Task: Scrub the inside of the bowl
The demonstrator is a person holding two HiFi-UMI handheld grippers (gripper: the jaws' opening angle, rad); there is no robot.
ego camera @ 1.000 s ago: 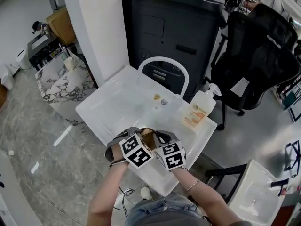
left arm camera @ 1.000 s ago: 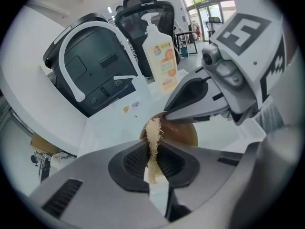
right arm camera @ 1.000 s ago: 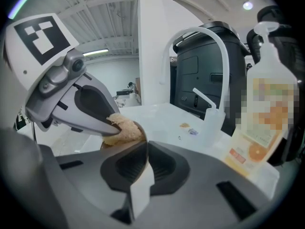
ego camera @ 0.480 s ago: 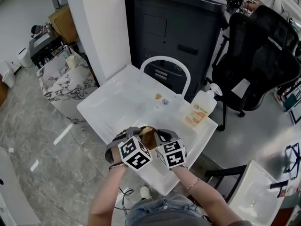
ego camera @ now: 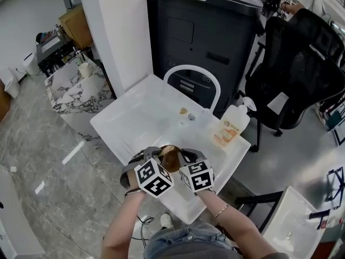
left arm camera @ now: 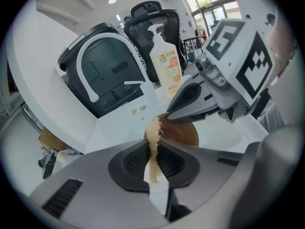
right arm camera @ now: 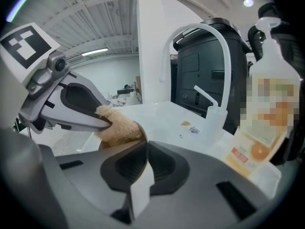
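Over the front of the white sink tray (ego camera: 135, 117), both grippers meet at a brown bowl (ego camera: 172, 158). My left gripper (ego camera: 163, 156) is shut on a tan sponge (left arm camera: 153, 137), which reaches over the rim into the bowl (left arm camera: 183, 133). The right gripper (ego camera: 181, 158) is shut on the bowl's rim (right arm camera: 121, 147) from the other side. In the right gripper view the sponge (right arm camera: 116, 125) sits pinched in the left gripper (right arm camera: 107, 123), pressed against the bowl's inside. Most of the bowl is hidden behind the marker cubes and jaws.
A white arched faucet (ego camera: 192, 74) stands at the tray's far edge, and a soap pump bottle (ego camera: 229, 125) at its right. Small scraps (ego camera: 186, 114) lie in the tray. Behind are a dark cabinet (ego camera: 205, 31) and a black office chair (ego camera: 302, 63).
Both grippers stay locked on the sponge and the bowl in the same spot. Only the sponge shifts slightly inside the bowl, and the head view drifts a little.
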